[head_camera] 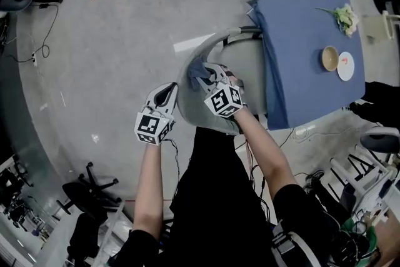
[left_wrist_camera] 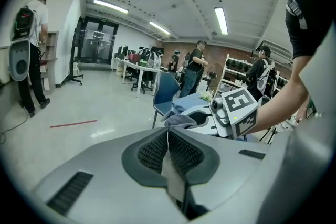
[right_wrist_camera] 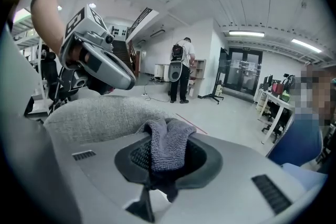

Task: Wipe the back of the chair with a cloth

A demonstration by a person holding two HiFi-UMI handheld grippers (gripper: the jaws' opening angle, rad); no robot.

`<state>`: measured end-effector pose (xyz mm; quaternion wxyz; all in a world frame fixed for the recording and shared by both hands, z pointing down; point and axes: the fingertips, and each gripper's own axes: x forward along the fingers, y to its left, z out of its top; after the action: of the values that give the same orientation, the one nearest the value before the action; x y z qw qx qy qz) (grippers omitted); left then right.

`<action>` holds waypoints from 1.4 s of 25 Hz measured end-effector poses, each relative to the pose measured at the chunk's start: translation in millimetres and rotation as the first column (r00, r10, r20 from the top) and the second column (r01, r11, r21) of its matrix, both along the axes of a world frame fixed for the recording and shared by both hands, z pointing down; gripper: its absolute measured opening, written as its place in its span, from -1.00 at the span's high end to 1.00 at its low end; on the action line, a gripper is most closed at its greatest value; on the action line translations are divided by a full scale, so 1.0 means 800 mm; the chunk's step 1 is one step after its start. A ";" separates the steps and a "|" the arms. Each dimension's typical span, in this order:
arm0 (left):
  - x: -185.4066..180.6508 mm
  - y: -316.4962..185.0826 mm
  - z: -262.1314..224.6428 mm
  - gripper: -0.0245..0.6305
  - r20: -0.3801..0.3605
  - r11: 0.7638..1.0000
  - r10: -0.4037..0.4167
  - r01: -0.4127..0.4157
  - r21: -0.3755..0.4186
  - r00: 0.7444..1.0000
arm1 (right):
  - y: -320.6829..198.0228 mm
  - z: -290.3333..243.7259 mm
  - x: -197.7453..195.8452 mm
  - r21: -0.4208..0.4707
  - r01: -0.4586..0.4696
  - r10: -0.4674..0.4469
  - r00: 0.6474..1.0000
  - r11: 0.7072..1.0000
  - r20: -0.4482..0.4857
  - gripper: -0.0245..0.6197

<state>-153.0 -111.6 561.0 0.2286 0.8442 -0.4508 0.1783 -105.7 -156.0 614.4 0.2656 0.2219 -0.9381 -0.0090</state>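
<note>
Cloth of grey knitted terry point(right_wrist_camera: 167, 148) is bunched between the jaws of the right gripper point(head_camera: 220, 85), which are clamped onto it; a fold spills over the front of the jaws. The right gripper view shows the cloth just above the rounded top of the chair's grey fabric back point(right_wrist_camera: 100, 117). Whether the cloth presses on the fabric there cannot be told.

From the head view the person stands over the chair, looking steeply down. The chair back reads as a curved grey band. Its top rim runs away from the person and bends right toward the table under a blue cloth point(head_camera: 312, 72). The right gripper sits at the rim, on the seat side of the band. The back's outer face falls away to the left of it — so a wipe would likely go leftward and down over the rim, or along the rim's curve.

The left gripper point(head_camera: 164, 97) hangs just beside that outer face, with its jaws closed together and nothing between them. It is near the surface but carries no cloth, so the wiping looks to rest with the right gripper — the left could steady the chair.
</note>
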 end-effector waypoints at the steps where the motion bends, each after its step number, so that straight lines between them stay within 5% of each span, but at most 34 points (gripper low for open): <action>1: -0.002 -0.002 0.002 0.85 -0.004 1.000 0.000 0.000 0.001 1.000 | -0.002 0.005 -0.001 0.001 -0.005 0.005 1.000 1.000 -0.003 0.64; 14: 0.008 -0.012 0.025 0.85 -0.052 0.998 0.044 -0.041 0.042 0.998 | -0.040 0.095 0.021 -0.060 -0.079 0.074 0.995 0.995 -0.071 0.64; 22: 0.010 -0.013 0.027 0.85 -0.002 0.995 0.086 -0.086 0.059 0.996 | -0.082 0.130 0.049 -0.099 -0.172 0.162 0.982 0.980 -0.099 0.64; 35: 0.008 -0.014 0.032 0.85 -0.069 0.995 0.077 -0.072 0.075 0.995 | -0.127 0.190 0.087 -0.154 -0.285 0.260 0.952 0.946 -0.161 0.63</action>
<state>-146.6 -122.9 586.5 0.2073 0.8740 -0.4167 0.1396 -36.2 -257.9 766.3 0.3473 0.3244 -0.8747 0.0949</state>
